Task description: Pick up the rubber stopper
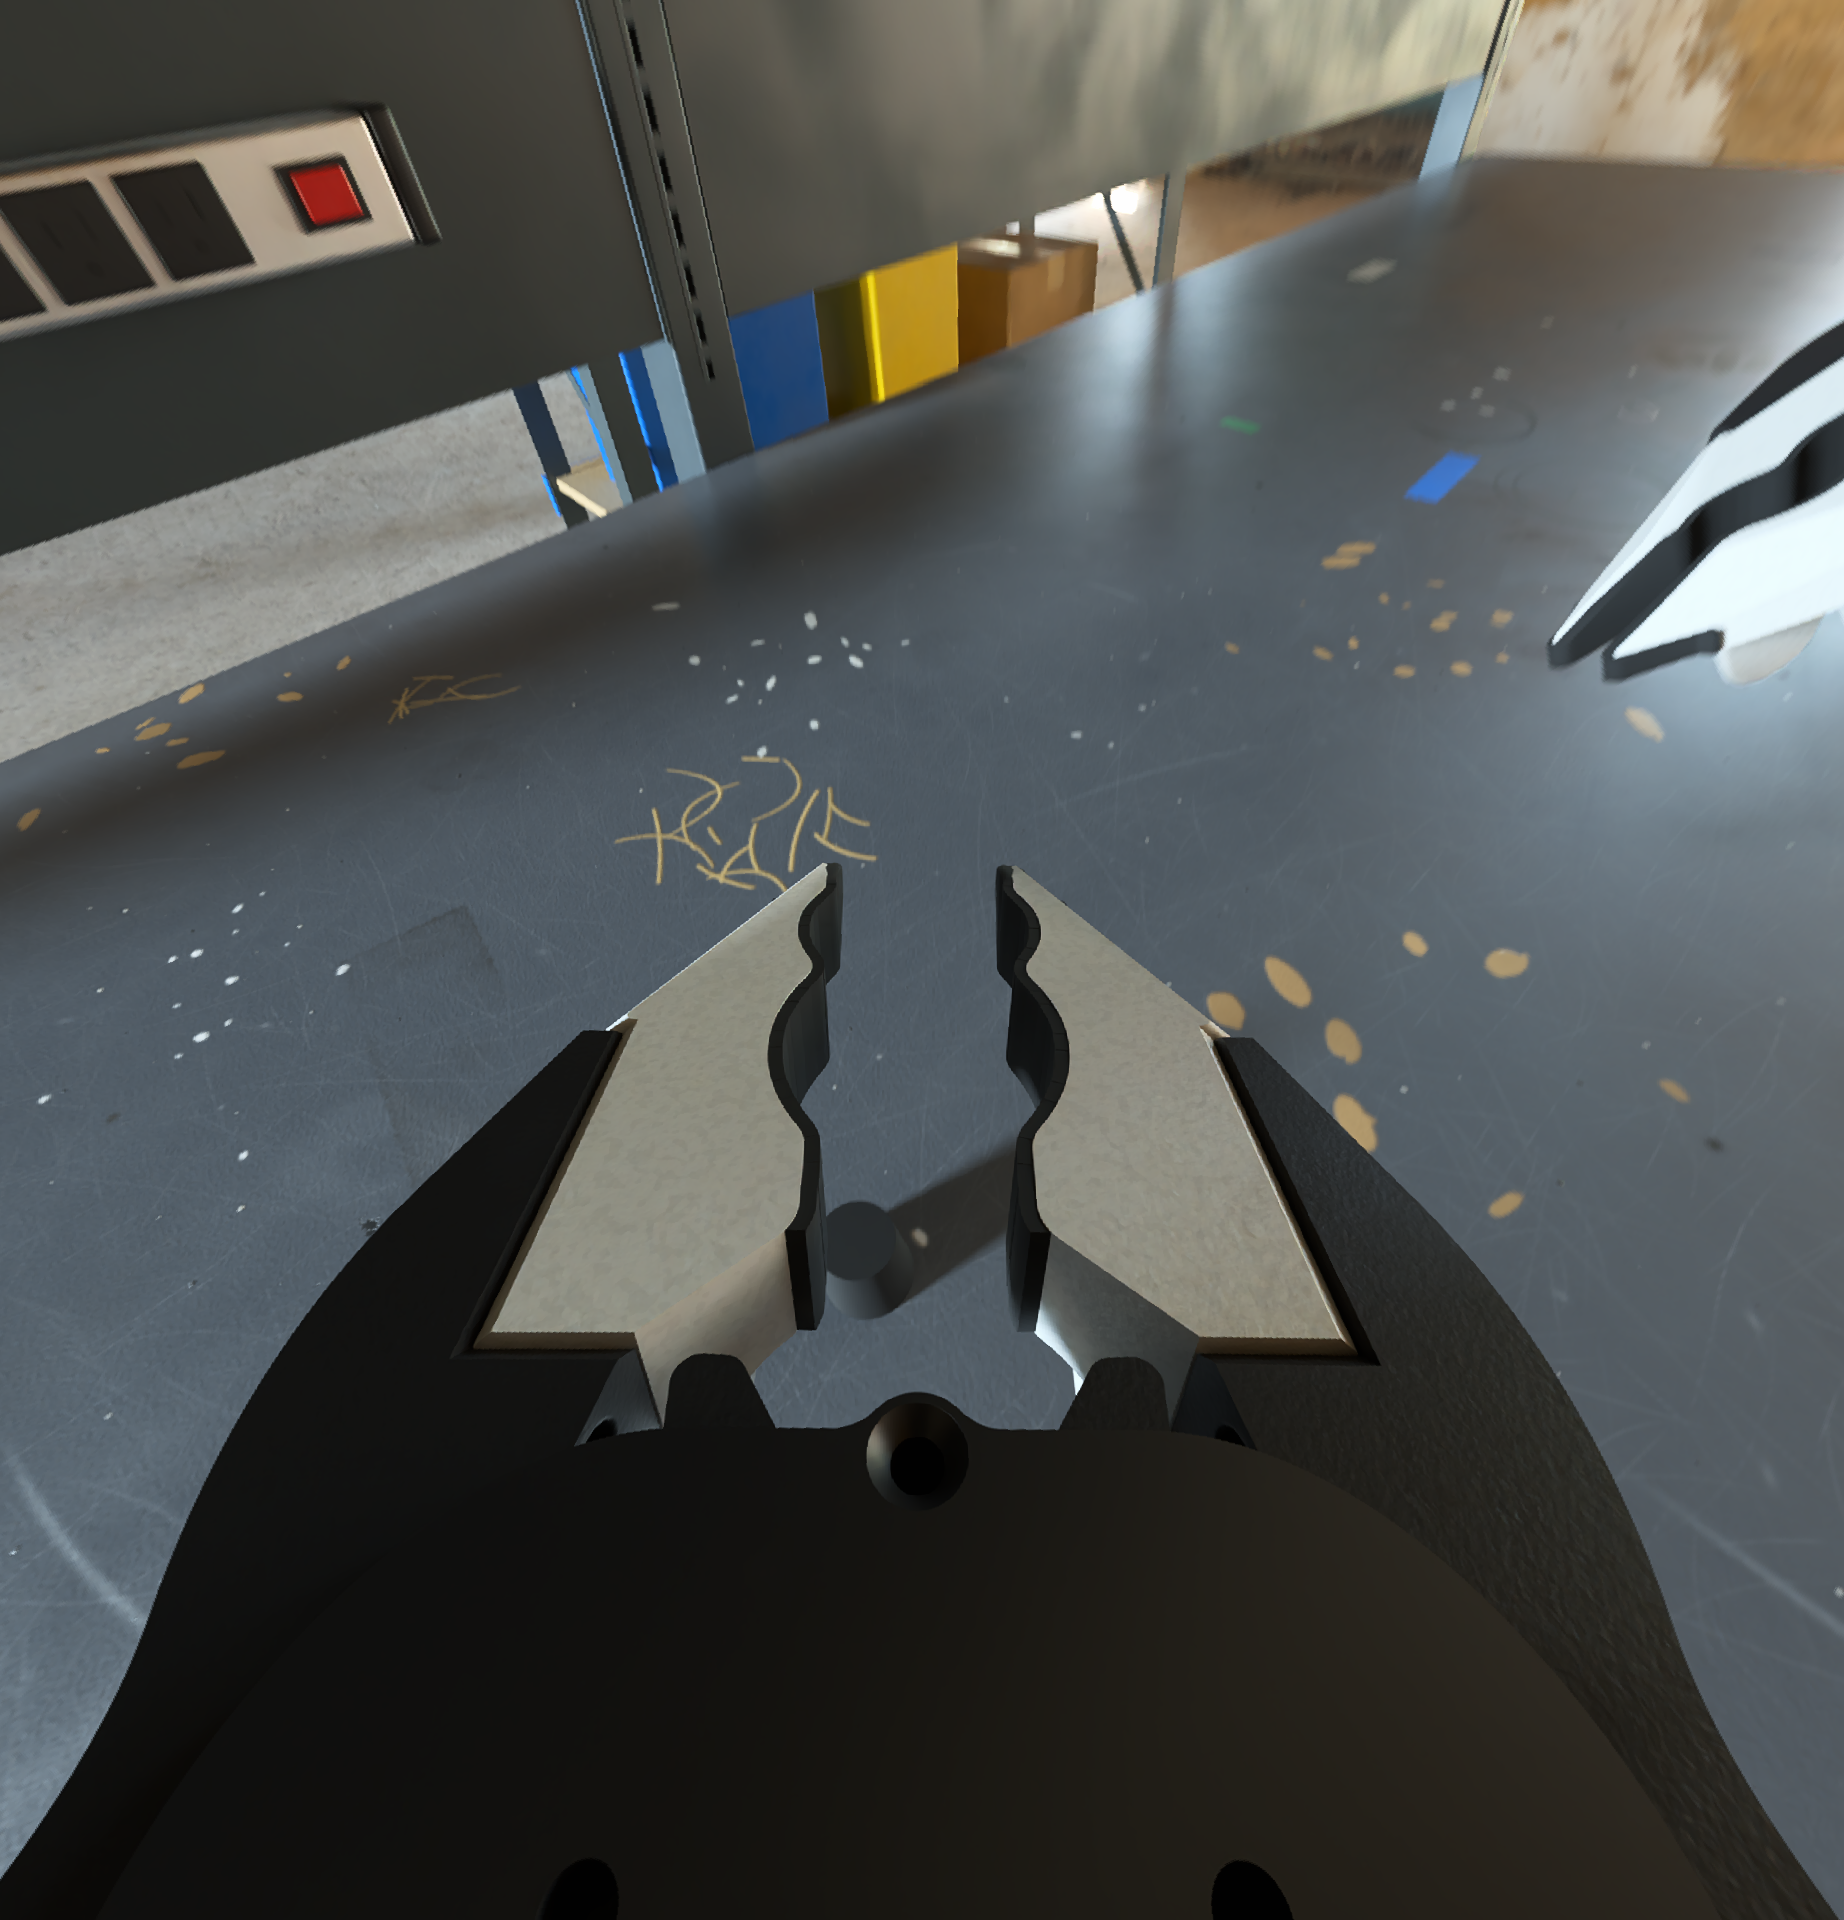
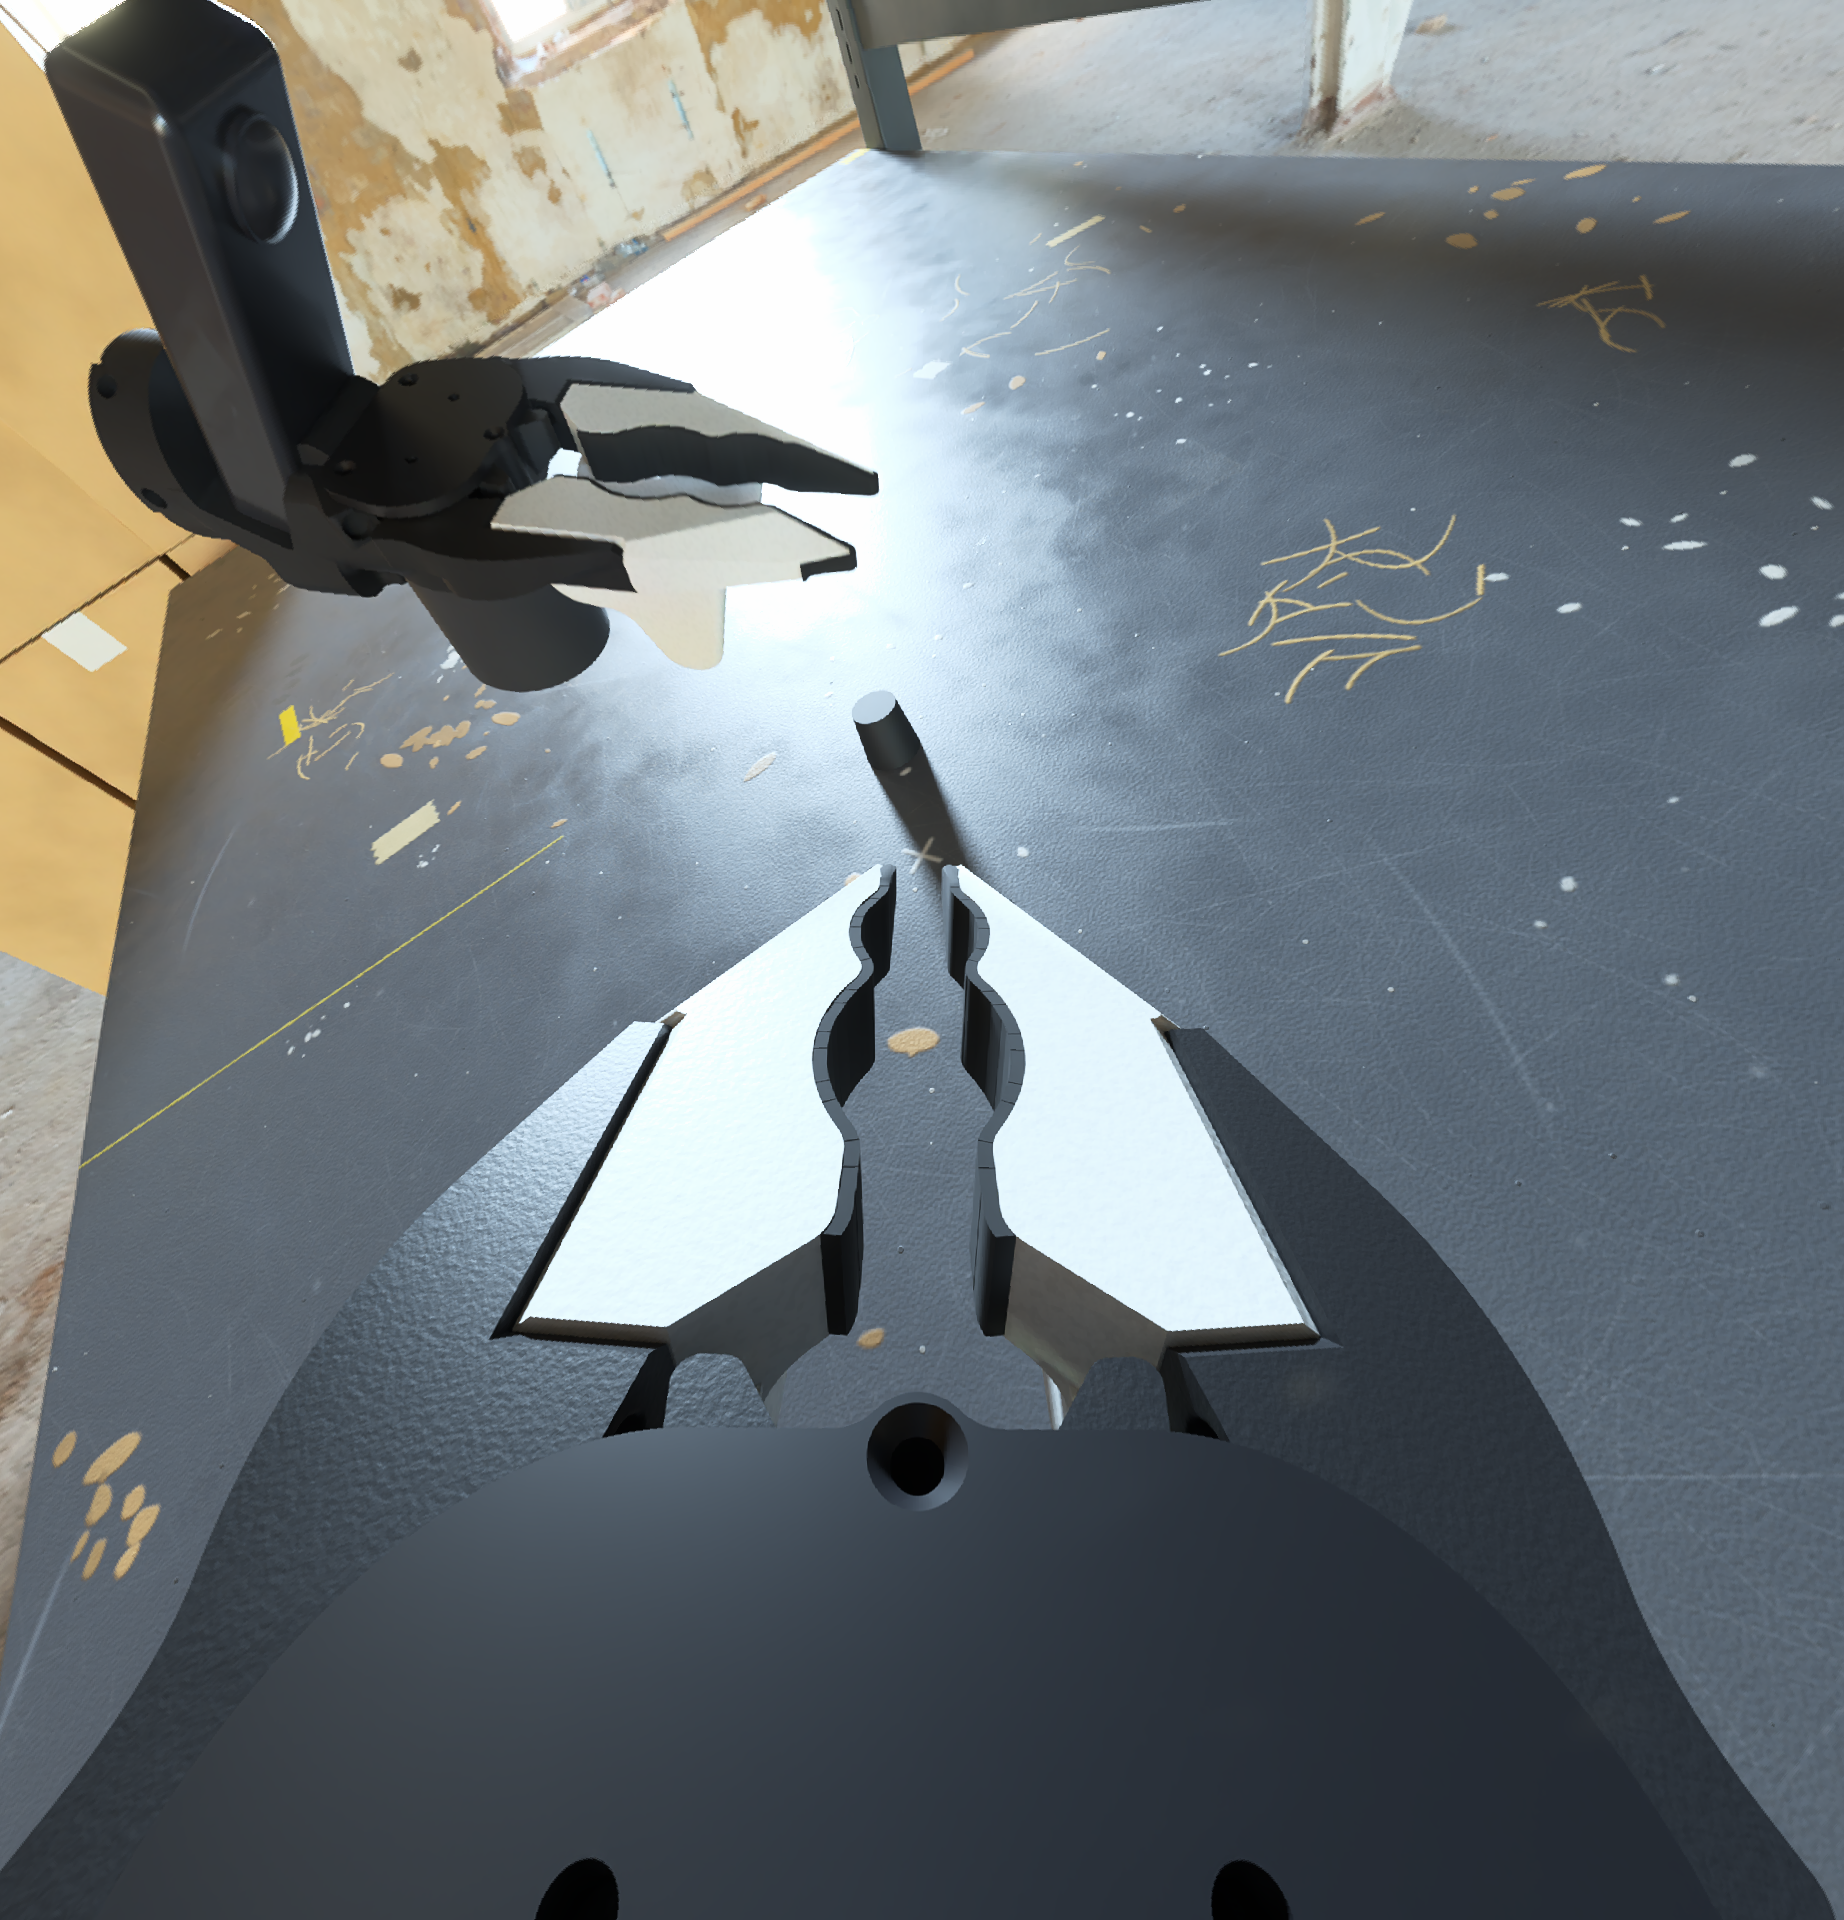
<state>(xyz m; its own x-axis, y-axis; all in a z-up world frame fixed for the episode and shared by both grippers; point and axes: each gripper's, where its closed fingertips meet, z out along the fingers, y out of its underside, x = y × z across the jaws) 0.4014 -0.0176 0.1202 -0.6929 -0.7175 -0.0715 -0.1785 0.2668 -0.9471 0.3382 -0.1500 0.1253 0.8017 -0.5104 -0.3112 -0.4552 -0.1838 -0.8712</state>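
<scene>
- Left wrist view: I see a dark grey bench [image 1: 1261, 779], scuffed and speckled with tan and white paint, with a power strip [image 1: 185, 229] on a grey panel beyond its far edge and blue and yellow boxes behind that.
- My left gripper [image 1: 918, 883] hangs over the middle of the bench, fingers spread wide with nothing between them.
- The rubber stopper [image 1: 864, 1252], a small dark cylinder, stands on the bench below the gap, close to the left finger's base; I can't tell if they touch.
- The right gripper [image 1: 1614, 652] shows toward the bench's right edge.
- Right wrist view: the same bench [image 2: 1417, 987], peeling walls beyond its far edge.
- My right gripper [image 2: 919, 873] is nearly closed, a narrow slit, empty.
- The stopper [image 2: 887, 732] stands just ahead of its tips, mid-bench; the left gripper [image 2: 861, 520] hovers above and beside it, apart.
</scene>
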